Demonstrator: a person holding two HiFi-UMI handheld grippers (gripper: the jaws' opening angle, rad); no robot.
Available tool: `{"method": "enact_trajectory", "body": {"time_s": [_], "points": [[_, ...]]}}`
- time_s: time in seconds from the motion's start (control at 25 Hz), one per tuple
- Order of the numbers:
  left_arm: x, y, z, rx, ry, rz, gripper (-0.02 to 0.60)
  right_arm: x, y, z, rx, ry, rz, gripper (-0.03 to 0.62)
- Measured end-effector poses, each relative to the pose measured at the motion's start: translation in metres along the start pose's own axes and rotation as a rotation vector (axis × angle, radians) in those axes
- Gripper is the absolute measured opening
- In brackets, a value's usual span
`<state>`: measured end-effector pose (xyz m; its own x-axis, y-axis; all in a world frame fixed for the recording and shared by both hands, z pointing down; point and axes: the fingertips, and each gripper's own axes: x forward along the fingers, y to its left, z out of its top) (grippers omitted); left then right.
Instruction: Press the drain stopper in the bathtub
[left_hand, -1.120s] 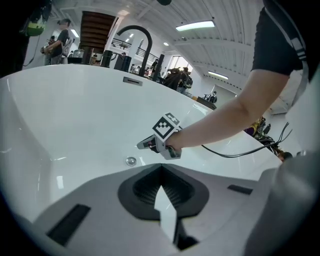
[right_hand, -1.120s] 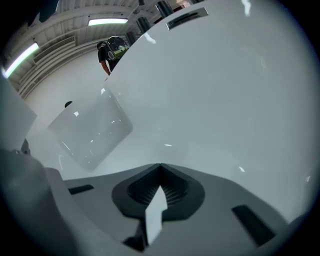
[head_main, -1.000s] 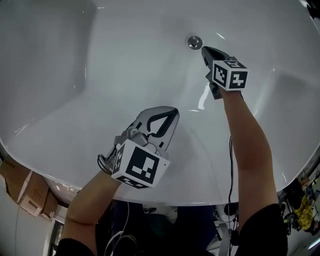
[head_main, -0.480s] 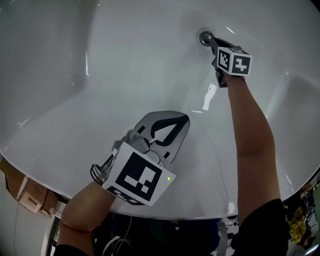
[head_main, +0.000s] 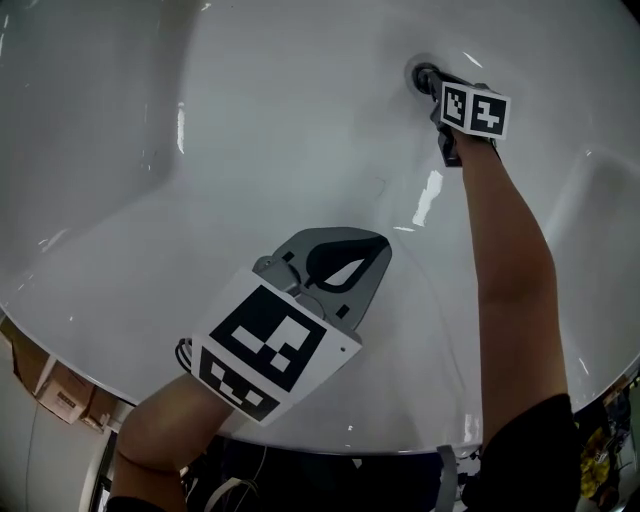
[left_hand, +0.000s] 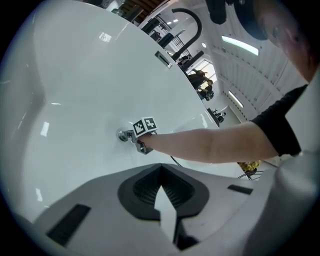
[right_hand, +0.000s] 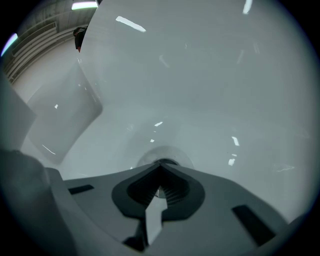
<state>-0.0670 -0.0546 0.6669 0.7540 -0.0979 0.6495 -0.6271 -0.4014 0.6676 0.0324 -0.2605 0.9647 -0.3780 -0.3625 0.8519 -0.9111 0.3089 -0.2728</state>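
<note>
The chrome drain stopper (head_main: 417, 71) sits in the white bathtub (head_main: 250, 150) floor at the top right of the head view. My right gripper (head_main: 432, 80) is shut, and its tips rest on the stopper. In the right gripper view the closed tips (right_hand: 160, 165) cover most of the drain stopper (right_hand: 172, 151), leaving only its ring showing. My left gripper (head_main: 374, 248) is shut on nothing and hovers over the tub floor nearer the front rim. From the left gripper view I see the stopper (left_hand: 122, 135) with the right gripper's marker cube (left_hand: 145, 125) against it.
The tub's front rim (head_main: 90, 380) runs along the bottom of the head view, with cardboard boxes (head_main: 50, 392) outside it at lower left. A black curved pipe (left_hand: 192, 22) and shelving stand beyond the far rim. The tub's sloped wall (right_hand: 65, 115) rises at left.
My right gripper has moved forward from just short of the drain onto the stopper. The left gripper has stayed shut over the near tub floor, shifting only slightly.
</note>
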Motion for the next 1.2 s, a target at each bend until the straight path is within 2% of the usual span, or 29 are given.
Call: {"method": "enact_trajectory", "body": {"time_s": [0.2, 0.44, 0.68, 0.88, 1.04, 1.12, 1.2], "points": [[-0.003, -0.004, 0.008, -0.019, -0.017, -0.019, 0.003, 0.01, -0.003, -0.005, -0.001, 0.02, 0.0, 0.015], [-0.004, -0.007, 0.009, 0.003, -0.012, -0.031, 0.003, 0.016, -0.004, -0.012, -0.011, 0.048, -0.016, 0.015], [-0.005, -0.008, 0.012, -0.03, -0.036, -0.054, 0.003, 0.02, -0.003, -0.013, 0.001, 0.095, -0.001, 0.015], [-0.008, -0.009, 0.015, 0.004, -0.041, -0.043, 0.003, 0.022, -0.001, -0.013, -0.052, 0.152, -0.028, 0.015], [-0.009, -0.013, 0.019, 0.019, -0.048, -0.049, 0.003, 0.023, -0.001, -0.013, -0.12, 0.146, -0.072, 0.015], [-0.007, -0.012, 0.019, 0.012, -0.055, -0.039, 0.003, 0.025, -0.002, -0.012, -0.106, 0.141, -0.06, 0.015], [-0.004, -0.006, 0.016, 0.01, -0.064, -0.023, 0.003, 0.019, -0.003, -0.008, -0.049, 0.117, -0.051, 0.015]]}}
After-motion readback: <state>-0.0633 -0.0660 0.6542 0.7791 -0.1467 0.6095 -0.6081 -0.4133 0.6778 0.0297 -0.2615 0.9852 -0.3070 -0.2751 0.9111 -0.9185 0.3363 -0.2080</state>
